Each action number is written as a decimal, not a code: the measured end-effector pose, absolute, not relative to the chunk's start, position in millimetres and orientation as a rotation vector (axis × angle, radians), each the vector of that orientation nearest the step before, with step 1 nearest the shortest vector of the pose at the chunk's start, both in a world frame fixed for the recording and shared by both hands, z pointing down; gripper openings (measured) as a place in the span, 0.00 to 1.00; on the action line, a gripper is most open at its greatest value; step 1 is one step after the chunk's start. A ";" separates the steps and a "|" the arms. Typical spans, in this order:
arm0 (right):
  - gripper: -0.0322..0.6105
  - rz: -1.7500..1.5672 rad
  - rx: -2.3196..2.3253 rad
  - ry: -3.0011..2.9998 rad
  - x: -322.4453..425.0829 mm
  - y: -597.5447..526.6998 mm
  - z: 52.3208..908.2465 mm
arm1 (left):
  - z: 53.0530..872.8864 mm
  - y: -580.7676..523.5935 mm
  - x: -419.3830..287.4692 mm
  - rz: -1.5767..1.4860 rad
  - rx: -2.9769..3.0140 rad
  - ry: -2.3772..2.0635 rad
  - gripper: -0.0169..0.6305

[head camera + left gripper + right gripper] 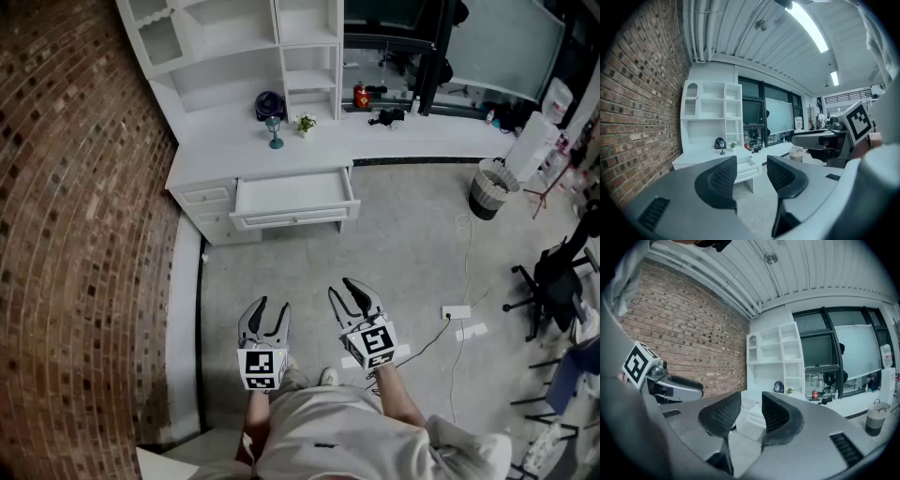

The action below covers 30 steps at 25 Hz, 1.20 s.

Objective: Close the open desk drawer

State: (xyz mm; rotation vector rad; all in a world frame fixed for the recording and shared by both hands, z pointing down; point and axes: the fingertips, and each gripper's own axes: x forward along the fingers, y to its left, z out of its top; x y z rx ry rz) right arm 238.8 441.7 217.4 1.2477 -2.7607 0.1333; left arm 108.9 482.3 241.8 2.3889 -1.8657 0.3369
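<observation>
Two grippers: left gripper (272, 306) and right gripper (341, 289) are held side by side, low in the head view, over the grey floor (412, 253). Both point toward the drawer (293, 195).
Left gripper state: jaws spread wide, nothing between the pads. Only the distant white furniture shows through the gap.
Right gripper state: jaws apart, likewise empty.
Drawer: pulled out from under the tabletop (234, 150), white, front panel facing the person. It is well apart from both grippers.
Side drawers (208, 196): a stack of smaller ones just left of the open drawer, fronts flush.
Tabletop: white, set against the brick wall (75, 187). It carries a blue stemmed glass (274, 131), a small potted plant (305, 123) beside it, and a dark round object (270, 103) behind; cannot tell what that is.
Shelf unit (234, 42): white, open compartments, standing on the back of the tabletop.
Floor items: a wastebasket (490, 187) stands to the right, and a white power strip (457, 312) with its cable lies near the right gripper.
</observation>
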 end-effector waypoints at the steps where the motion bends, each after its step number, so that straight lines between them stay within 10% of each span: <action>1: 0.25 0.143 1.255 -2.765 239.4 440.9 218.1 | 241.8 480.7 109.4 0.338 2.390 -1.864 0.35; 30: 0.25 0.133 1.323 -2.606 148.7 311.7 247.2 | 273.0 331.3 4.7 0.296 2.419 -1.748 0.32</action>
